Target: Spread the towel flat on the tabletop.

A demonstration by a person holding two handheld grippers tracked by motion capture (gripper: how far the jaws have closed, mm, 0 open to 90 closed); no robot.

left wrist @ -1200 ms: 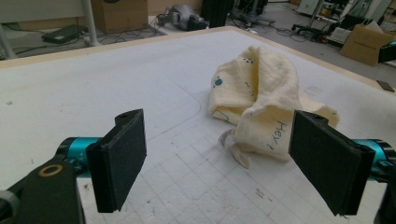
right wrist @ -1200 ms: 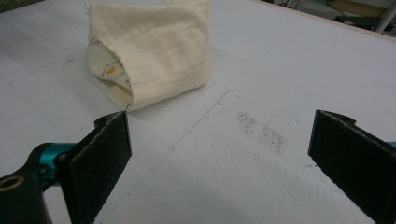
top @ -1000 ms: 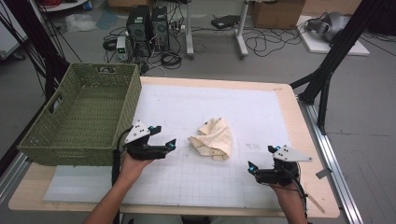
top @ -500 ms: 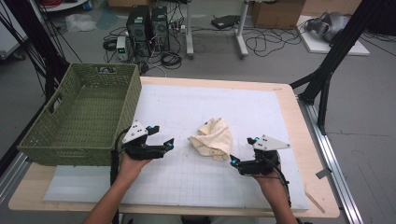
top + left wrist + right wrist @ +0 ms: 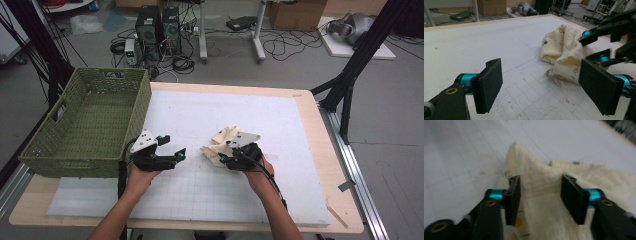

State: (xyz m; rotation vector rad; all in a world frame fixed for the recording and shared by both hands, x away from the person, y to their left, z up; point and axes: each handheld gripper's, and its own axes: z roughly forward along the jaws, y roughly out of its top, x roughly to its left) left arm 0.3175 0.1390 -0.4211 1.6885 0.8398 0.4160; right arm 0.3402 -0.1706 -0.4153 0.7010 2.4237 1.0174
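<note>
in the high view the right black two-jaw tool (image 5: 227, 161) covers the near edge of the crumpled cream cloth with small printed marks (image 5: 222, 142), so its jaws and the fold under them are hidden; the right tool's own view is blurred, softening the cloth (image 5: 541, 195) and the grid lines of the white gridded surface (image 5: 461, 157); in the left tool view the printed lettering on the cloth (image 5: 564, 55) is partly folded away, and the right tool (image 5: 596, 47) is cut by the picture's right edge
</note>
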